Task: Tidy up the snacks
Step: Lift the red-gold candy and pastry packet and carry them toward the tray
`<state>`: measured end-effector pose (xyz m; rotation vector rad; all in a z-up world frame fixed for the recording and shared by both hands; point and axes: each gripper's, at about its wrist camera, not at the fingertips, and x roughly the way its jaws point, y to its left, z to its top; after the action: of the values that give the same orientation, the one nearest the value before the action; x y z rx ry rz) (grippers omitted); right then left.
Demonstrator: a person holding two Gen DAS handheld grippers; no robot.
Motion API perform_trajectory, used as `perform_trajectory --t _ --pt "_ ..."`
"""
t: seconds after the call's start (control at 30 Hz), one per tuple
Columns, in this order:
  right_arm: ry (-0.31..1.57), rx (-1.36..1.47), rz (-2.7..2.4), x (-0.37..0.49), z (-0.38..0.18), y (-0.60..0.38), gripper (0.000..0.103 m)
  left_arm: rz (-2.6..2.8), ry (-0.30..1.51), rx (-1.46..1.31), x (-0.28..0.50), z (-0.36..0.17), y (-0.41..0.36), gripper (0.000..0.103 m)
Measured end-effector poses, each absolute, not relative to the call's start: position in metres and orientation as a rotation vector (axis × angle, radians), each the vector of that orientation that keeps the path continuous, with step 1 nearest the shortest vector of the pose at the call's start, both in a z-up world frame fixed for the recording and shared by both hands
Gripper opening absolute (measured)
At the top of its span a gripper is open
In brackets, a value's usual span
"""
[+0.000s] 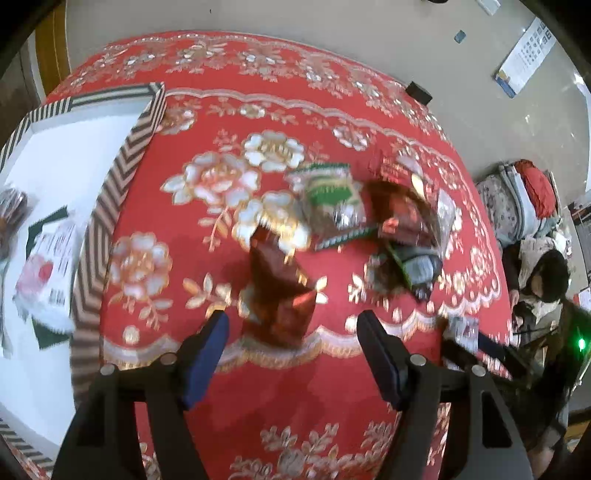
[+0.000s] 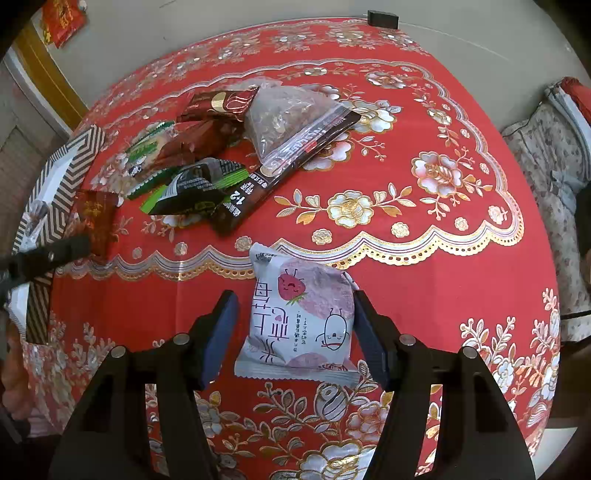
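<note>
My left gripper point(image 1: 291, 318) stands open over the red cloth. A dark red snack packet point(image 1: 280, 291) lies blurred just ahead of its fingertips, and neither pad touches it. A striped box point(image 1: 110, 206) to its left holds a white and red packet point(image 1: 48, 273). My right gripper point(image 2: 294, 296) is open around a white strawberry snack packet point(image 2: 299, 317) lying flat on the cloth. The right pad is close to the packet's edge, while the left pad stands apart from it. A pile of green, brown and clear snack bags point(image 2: 207, 155) lies beyond.
The round table's red flowered cloth point(image 2: 424, 258) drops off at the right edge. A small black block point(image 2: 383, 18) sits at the far rim. A person point(image 1: 546, 280) sits beside the table on the right. My left gripper's finger point(image 2: 48, 254) shows at the box point(image 2: 74, 166).
</note>
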<state>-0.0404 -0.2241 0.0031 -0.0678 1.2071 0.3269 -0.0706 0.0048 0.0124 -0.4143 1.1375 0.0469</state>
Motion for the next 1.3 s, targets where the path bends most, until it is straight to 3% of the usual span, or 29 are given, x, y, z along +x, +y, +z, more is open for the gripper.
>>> perform_trajectory --t 0.07,0.13,0.23,0.47,0.7,0.73,0.8,1.3 --pt "1.208 -0.068 0.328 -0.04 0.003 -0.224 0.063 0.062 1.15 -0.419 -0.064 0.008 0.004 0.071" --pt "1.208 -0.069 0.33 -0.04 0.003 -0.224 0.063 0.08 1.166 -0.416 -0.059 0.005 0.004 0.046" --pt "1.201 -0.05 0.339 -0.041 0.003 -0.227 0.063 0.105 1.175 -0.394 -0.059 0.002 0.003 0.034" --pt "1.18 -0.031 0.337 -0.045 0.003 -0.23 0.063 0.071 1.166 -0.344 -0.069 0.004 -0.005 0.031" --pt "1.206 -0.105 0.336 -0.044 0.003 -0.223 0.063 0.041 1.175 -0.037 -0.083 0.012 -0.05 0.031" --pt "1.208 -0.102 0.337 -0.043 0.003 -0.223 0.063 0.041 1.18 -0.028 -0.083 0.012 -0.051 0.031" --pt "1.21 -0.087 0.335 -0.043 0.005 -0.225 0.051 0.051 1.187 -0.023 -0.081 0.011 -0.051 0.031" --pt "1.134 -0.124 0.385 -0.05 0.024 -0.214 0.051 0.064 1.2 -0.05 -0.084 0.009 -0.045 0.031"
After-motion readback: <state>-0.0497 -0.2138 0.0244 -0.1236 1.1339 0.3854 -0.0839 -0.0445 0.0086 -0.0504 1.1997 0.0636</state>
